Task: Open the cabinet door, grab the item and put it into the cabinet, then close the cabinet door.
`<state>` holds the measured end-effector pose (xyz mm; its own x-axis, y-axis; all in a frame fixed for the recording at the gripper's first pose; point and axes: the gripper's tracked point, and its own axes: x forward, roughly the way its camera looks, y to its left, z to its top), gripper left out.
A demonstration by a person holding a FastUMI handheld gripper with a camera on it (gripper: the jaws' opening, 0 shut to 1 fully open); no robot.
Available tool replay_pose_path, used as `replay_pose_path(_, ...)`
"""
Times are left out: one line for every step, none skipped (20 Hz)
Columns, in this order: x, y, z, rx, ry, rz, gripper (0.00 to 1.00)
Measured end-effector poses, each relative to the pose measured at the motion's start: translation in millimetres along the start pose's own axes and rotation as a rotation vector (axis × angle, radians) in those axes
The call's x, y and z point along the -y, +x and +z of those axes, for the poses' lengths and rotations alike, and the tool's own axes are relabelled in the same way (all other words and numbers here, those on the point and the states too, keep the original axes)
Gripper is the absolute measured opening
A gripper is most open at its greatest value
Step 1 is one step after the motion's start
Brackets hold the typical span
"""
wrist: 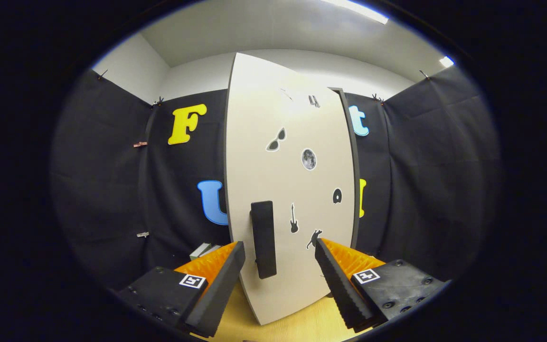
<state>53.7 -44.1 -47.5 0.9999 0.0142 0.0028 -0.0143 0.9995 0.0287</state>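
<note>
The cabinet door [297, 190] stands right in front of me, and its dark handle [263, 239] is between my two fingers, just ahead of them. It looks shut, but I cannot tell if the item is inside yet. My claw [280, 266] is wide open and holds nothing. To grip well, I should keep the handle in the middle.

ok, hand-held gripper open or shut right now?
Open. The hand-held gripper has its fingers spread on either side of the door handle, neither touching it.
</note>
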Motion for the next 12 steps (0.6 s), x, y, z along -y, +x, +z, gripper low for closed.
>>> replay_pose_path(-1, -1, -1, -0.009, -0.017, 0.006, 0.96)
replay_pose_path(0, -2, 1, -0.013, -0.028, 0.013, 0.96)
replay_pose_path(1, -3, 2, -0.014, -0.03, 0.016, 0.96)
replay_pose_path(1, -6, 4, -0.009, -0.025, 0.022, 0.96)
replay_pose_path(1, -8, 7, -0.002, -0.017, 0.028, 0.96)
replay_pose_path(2, -10, 8, 0.002, -0.01, 0.032, 0.96)
replay_pose_path(1, -11, 8, 0.001, -0.004, 0.036, 0.96)
replay_pose_path(-2, -11, 8, -0.002, -0.001, 0.046, 0.96)
replay_pose_path(-4, -12, 9, -0.004, 0.002, 0.052, 0.96)
replay_pose_path(-5, -12, 9, -0.004, 0.002, 0.059, 0.96)
replay_pose_path(-7, -13, 9, -0.003, 0.0, 0.064, 0.96)
replay_pose_path(-8, -14, 9, -0.002, -0.005, 0.069, 0.96)
